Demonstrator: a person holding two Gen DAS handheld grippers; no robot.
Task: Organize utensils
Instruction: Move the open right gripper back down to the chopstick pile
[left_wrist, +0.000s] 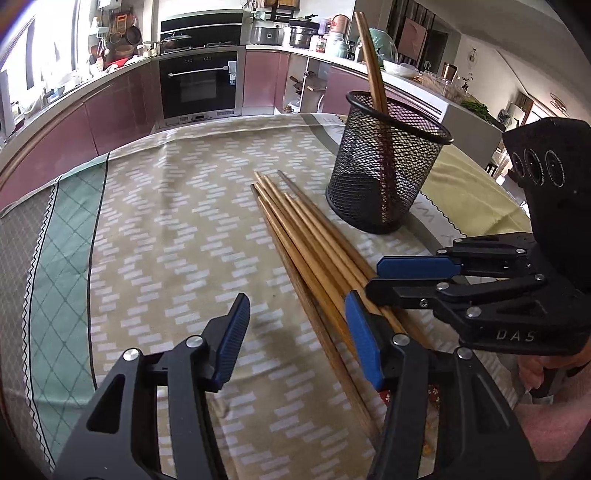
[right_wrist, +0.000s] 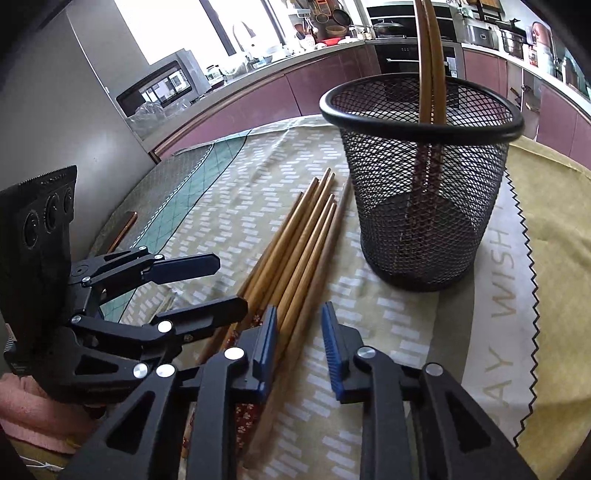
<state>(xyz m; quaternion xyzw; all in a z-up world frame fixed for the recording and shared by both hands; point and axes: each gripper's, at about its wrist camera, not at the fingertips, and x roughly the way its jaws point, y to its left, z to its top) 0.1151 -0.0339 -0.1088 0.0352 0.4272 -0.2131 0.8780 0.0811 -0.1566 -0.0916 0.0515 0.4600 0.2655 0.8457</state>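
Note:
Several wooden chopsticks (left_wrist: 314, 254) lie bundled on the patterned tablecloth, also in the right wrist view (right_wrist: 295, 251). A black mesh cup (left_wrist: 388, 173) stands upright beyond them with two chopsticks (left_wrist: 371, 62) in it; it also shows in the right wrist view (right_wrist: 424, 184). My left gripper (left_wrist: 297, 334) is open and empty, low over the near ends of the bundle. My right gripper (right_wrist: 299, 343) is open and empty, its jaws on either side of one chopstick. It shows from the side in the left wrist view (left_wrist: 373, 275).
The tablecloth (left_wrist: 166, 240) covers the table, with a yellow cloth (right_wrist: 554, 229) under the cup's right side. Kitchen counters and an oven (left_wrist: 201, 86) stand behind. A brown object (right_wrist: 123, 230) lies at the table's left edge.

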